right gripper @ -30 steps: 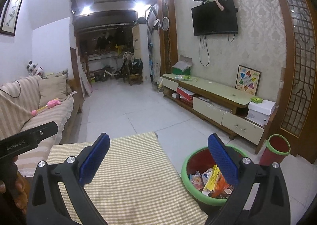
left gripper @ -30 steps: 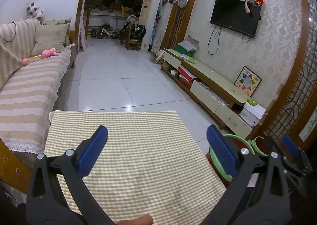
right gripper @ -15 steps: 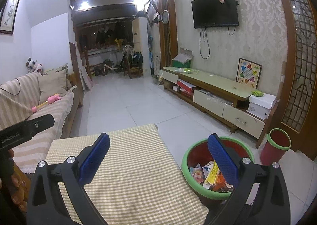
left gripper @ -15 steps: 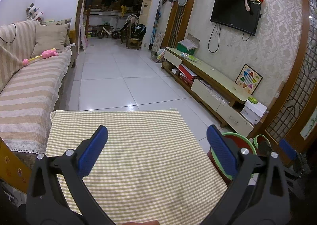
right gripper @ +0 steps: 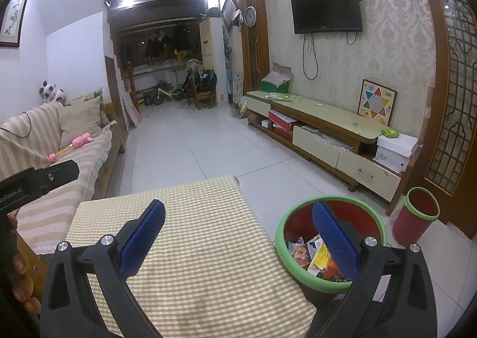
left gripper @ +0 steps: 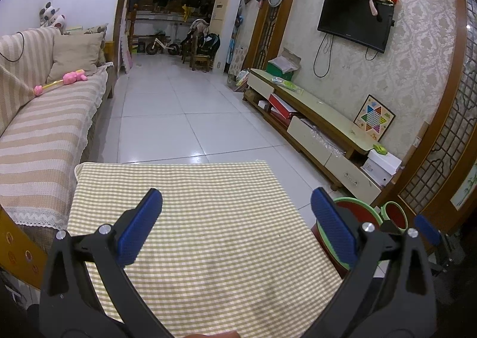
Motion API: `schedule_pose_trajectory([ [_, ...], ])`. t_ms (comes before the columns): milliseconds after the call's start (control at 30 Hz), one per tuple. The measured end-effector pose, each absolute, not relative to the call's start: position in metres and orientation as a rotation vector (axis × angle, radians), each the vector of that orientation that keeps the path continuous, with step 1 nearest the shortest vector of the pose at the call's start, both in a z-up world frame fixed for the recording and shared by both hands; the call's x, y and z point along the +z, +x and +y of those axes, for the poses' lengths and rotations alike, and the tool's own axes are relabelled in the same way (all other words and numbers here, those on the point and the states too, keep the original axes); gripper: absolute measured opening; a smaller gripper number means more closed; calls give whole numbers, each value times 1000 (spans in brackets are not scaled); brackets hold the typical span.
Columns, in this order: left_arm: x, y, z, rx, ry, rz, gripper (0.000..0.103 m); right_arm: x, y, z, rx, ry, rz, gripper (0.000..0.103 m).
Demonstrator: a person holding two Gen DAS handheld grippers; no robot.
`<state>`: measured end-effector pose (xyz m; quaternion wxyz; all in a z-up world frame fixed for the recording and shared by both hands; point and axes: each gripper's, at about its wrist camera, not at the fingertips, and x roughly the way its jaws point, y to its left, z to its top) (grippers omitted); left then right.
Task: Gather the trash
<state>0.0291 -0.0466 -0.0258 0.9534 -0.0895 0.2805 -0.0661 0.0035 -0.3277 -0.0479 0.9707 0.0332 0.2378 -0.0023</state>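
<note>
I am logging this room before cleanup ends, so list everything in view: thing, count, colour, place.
table: 1, yellow-white checked cloth, under both grippers
large bin: 1, red with green rim, right of table, wrappers inside
small bin: 1, red with green rim, beyond the large bin
sofa: 1, beige striped, left
pink toy: 1, on sofa
TV: 1, black, on right wall
TV cabinet: 1, cream and wood, under TV
checkers board: 1, multicoloured, on cabinet
white box: 1, beside the cabinet's near end
left gripper: 1, black, blue pads, open
right gripper: 1, same, open
</note>
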Motion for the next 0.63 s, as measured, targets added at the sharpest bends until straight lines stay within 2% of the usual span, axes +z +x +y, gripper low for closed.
schedule_pose_trajectory([
  [400,-34,31,-42,-141,-216,593,98,-72,16,-325,22,54,559,96],
  [633,-51,29,-25,-94,-279,630,98,-153,80,-303,81,-51,736,96],
])
